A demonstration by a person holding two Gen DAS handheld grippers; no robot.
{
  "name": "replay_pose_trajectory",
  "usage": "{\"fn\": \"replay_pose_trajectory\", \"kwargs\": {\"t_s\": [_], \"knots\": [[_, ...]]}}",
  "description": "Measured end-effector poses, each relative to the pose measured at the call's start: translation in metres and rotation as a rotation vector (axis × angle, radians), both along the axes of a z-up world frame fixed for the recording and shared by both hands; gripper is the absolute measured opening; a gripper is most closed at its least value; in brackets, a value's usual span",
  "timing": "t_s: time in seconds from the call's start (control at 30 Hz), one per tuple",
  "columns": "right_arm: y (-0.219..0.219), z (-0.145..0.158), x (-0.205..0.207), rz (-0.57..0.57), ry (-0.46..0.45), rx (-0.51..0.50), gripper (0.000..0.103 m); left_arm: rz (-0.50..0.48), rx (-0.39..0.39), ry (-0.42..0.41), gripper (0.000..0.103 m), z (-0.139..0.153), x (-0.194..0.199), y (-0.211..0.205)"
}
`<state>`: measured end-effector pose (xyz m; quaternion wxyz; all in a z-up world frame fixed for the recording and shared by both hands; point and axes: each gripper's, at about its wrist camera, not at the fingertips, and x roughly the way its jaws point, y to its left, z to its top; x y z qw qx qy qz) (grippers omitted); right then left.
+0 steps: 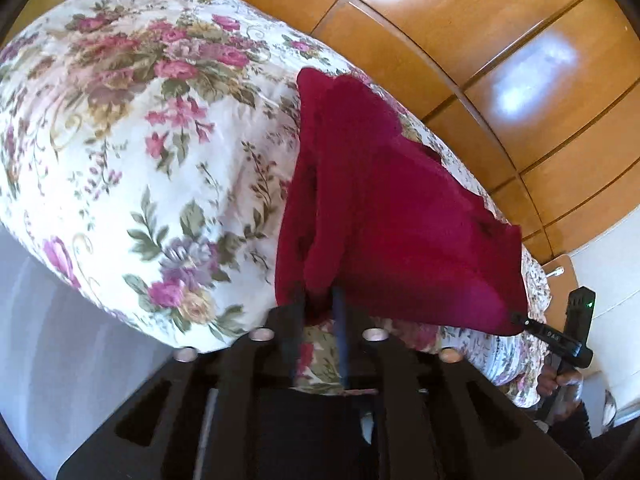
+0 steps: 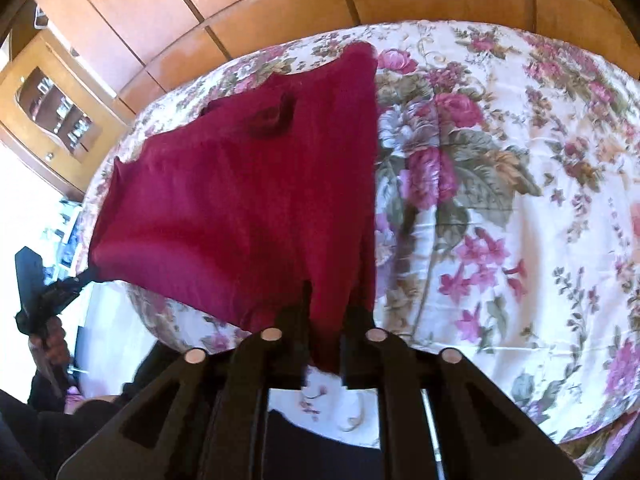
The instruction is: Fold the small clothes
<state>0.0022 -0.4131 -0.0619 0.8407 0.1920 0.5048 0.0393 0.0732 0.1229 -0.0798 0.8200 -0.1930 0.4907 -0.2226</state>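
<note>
I have the red garment [image 1: 392, 208] pinched at two corners and hanging stretched over the floral bedspread [image 1: 120, 140], with the wooden wardrobe [image 1: 500, 40] behind it. My left gripper [image 1: 318, 304] has its fingers pressed together on one near corner of the cloth, the fabric bunching into the gap between them. My right gripper [image 2: 326, 320] is likewise closed on the other near corner, and cloth spills down between its fingers. From the left wrist view I can see the right tool off to the side at the far end of the held edge; from the right wrist view the left tool sits at the opposite end in the same way. So the held edge runs from one gripper to the other, fairly taut, and the rest of the garment falls away forward from both sets of fingers toward the bed. Neither hand is nearer; the piece is shared evenly. I judge the far free edge touches or nearly touches the bedspread, though I cannot tell which. The next move, I think, is to lay it flat forward before folding.
</note>
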Motion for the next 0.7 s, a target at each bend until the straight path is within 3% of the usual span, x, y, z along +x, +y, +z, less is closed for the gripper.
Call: {"fn": "replay_pose_trajectory", "kwargs": {"t_s": [0.03, 0.07, 0.13, 0.27, 0.37, 0.4, 0.43, 0.47, 0.5, 0.7], "knots": [[-0.004, 0.003, 0.004, -0.022, -0.019, -0.002, 0.047, 0.033, 0.021, -0.004, 0.038, 0.002, 0.006, 0.003], [-0.009, 0.008, 0.009, -0.049, -0.043, -0.014, 0.059, 0.054, 0.032, -0.018, 0.043, 0.006, 0.013, 0.004], [-0.017, 0.016, 0.025, -0.083, -0.087, -0.062, 0.060, 0.053, 0.049, -0.069, 0.051, 0.015, 0.031, 0.000], [-0.026, 0.016, 0.067, -0.130, -0.117, -0.102, 0.060, 0.019, 0.077, -0.120, 0.051, 0.024, 0.066, -0.018], [-0.027, 0.009, 0.092, -0.125, -0.108, -0.105, 0.051, -0.025, 0.097, -0.117, 0.051, 0.019, 0.094, -0.037], [-0.022, 0.004, 0.101, -0.108, -0.094, -0.118, 0.038, -0.030, 0.098, -0.103, 0.048, 0.015, 0.102, -0.042], [-0.019, 0.002, 0.105, -0.094, -0.082, -0.132, 0.029, -0.048, 0.087, -0.093, 0.026, 0.011, 0.107, -0.046], [-0.016, 0.001, 0.106, -0.087, -0.073, -0.151, 0.012, -0.067, 0.088, -0.090, 0.016, 0.010, 0.108, -0.049], [-0.014, 0.006, 0.104, -0.089, -0.085, -0.178, 0.007, -0.069, 0.106, -0.107, 0.010, 0.012, 0.108, -0.053], [-0.017, 0.070, 0.081, -0.101, -0.263, -0.128, 0.006, -0.030, 0.071, -0.251, 0.007, 0.052, 0.088, -0.041]]}}
